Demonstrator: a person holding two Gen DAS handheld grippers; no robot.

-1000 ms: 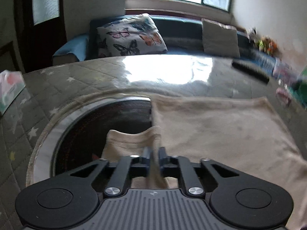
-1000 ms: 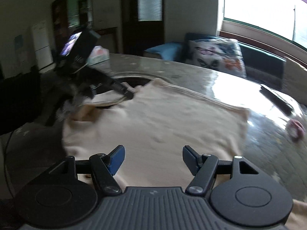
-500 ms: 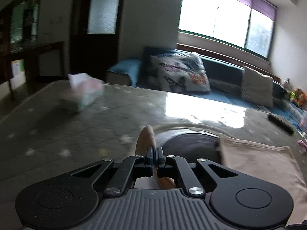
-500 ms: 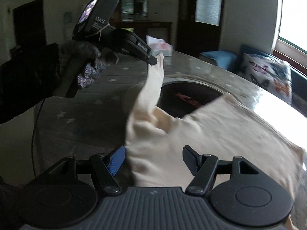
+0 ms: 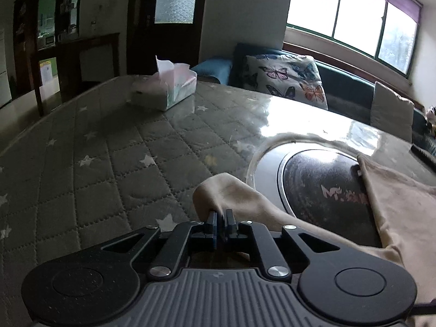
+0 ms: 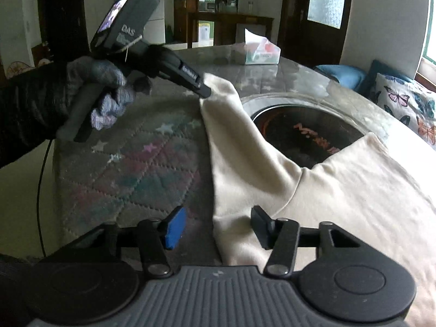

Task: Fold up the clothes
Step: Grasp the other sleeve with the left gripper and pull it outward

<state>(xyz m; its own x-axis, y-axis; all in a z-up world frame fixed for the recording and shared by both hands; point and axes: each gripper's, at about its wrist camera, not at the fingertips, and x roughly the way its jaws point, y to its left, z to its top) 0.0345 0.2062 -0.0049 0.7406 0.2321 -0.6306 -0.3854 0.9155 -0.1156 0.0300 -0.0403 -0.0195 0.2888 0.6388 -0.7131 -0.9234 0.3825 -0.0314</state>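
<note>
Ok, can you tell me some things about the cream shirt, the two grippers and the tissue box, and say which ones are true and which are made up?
1. The left gripper is shut on the sleeve of the cream shirt. True.
2. The right gripper is squeezing the shirt. False: its jaws stand open, with the shirt's edge lying between them.
3. The tissue box sits on the quilted table cover. True.
4. The shirt covers the whole dark round plate in the table. False: most of the plate shows, with only its side under cloth.
5. The butterfly pillow lies on the table. False: it rests on the sofa behind.
</note>
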